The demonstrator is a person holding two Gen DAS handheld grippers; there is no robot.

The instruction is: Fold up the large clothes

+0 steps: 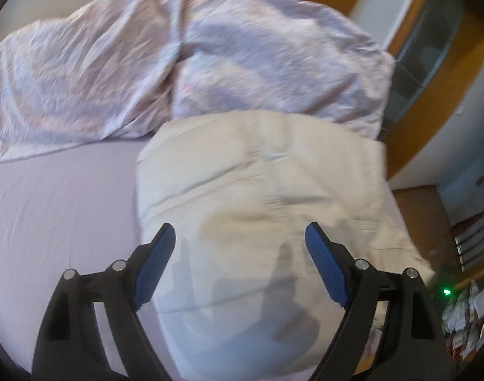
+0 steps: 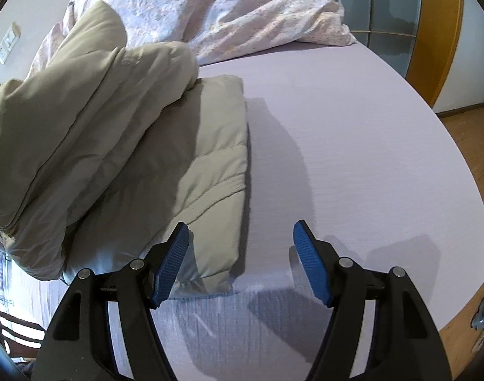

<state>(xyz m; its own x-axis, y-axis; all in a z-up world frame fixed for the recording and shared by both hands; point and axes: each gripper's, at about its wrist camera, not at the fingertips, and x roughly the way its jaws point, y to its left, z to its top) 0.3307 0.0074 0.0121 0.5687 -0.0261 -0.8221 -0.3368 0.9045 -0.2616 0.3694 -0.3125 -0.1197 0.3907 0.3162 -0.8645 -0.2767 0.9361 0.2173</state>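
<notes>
Underneath everything is my bed (image 2: 353,133), its smooth lilac sheet running out to wooden floor (image 2: 470,146) past the bed's far side, with an orange-framed glass door (image 1: 429,50) beyond the bed's head end. A rumpled pale pink duvet (image 1: 153,54) is heaped at the head of the bed. A white wall switch plate (image 2: 7,43) shows behind the bed in the right view. Folded on the sheet just below that duvet is the beige jacket (image 1: 261,190), its upper layer bunched up and lying across the flat lower part in the right view. My left gripper (image 1: 238,238) hangs over the jacket with both blue pads spread wide, holding nothing. My right gripper (image 2: 242,238) is spread wide too, over the jacket's edge and the bare sheet beside it, also empty
</notes>
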